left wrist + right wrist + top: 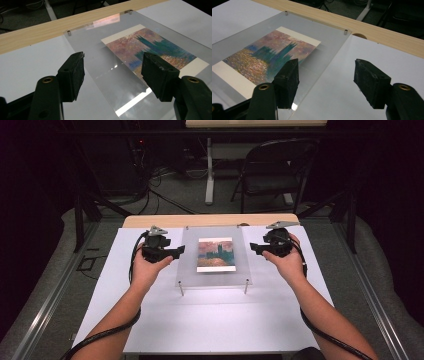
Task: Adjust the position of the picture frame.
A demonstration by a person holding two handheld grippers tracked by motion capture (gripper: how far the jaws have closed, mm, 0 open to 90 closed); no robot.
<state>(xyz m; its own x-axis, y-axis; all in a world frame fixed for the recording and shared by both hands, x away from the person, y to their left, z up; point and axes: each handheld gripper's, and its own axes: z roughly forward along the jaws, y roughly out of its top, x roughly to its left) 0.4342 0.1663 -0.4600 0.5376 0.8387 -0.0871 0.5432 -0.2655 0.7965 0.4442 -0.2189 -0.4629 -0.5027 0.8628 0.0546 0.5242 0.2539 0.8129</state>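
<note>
Centrally on the white table sheet sits a clear acrylic frame on four short metal standoffs, a painted print sandwiched inside. Left gripper hovers just beside the frame's left edge, jaws wide apart, nothing between them. Right gripper mirrors it just off the right edge, jaws equally spread and empty. Bare sheet lies open left, right and near; a wooden table edge bounds the far side.
</note>
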